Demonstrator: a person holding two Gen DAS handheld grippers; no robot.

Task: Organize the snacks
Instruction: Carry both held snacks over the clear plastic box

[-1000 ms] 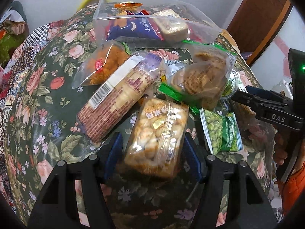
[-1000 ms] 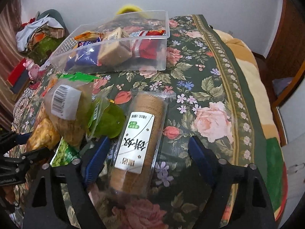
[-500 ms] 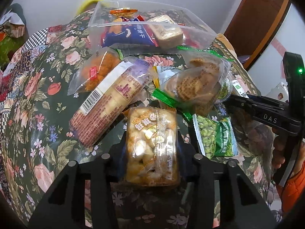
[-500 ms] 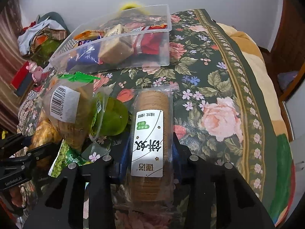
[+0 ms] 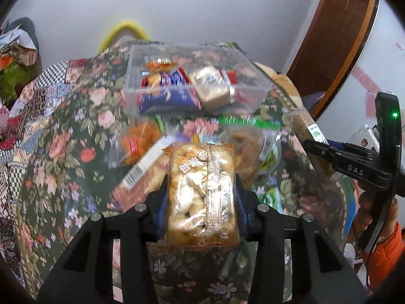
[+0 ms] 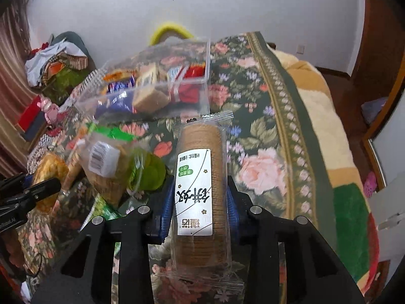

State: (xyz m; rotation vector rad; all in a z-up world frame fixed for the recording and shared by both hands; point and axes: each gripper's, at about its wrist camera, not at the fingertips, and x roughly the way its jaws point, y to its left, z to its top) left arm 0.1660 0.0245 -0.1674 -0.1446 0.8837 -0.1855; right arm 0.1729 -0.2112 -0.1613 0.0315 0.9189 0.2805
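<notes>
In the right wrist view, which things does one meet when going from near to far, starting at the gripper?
Right gripper shut on the long clear sleeve of round brown biscuits with a white label → clear plastic storage box holding snack packs → yellow curved object behind the floral-covered table → white wall.

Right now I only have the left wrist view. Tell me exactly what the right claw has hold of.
Observer: The right claw is shut on a sleeve of round biscuits, with the white label facing the camera.
Operator: Give me what lies just left of that sleeve.
Observer: A green cup, and beside it a clear bag of biscuits with a barcode sticker.
</notes>
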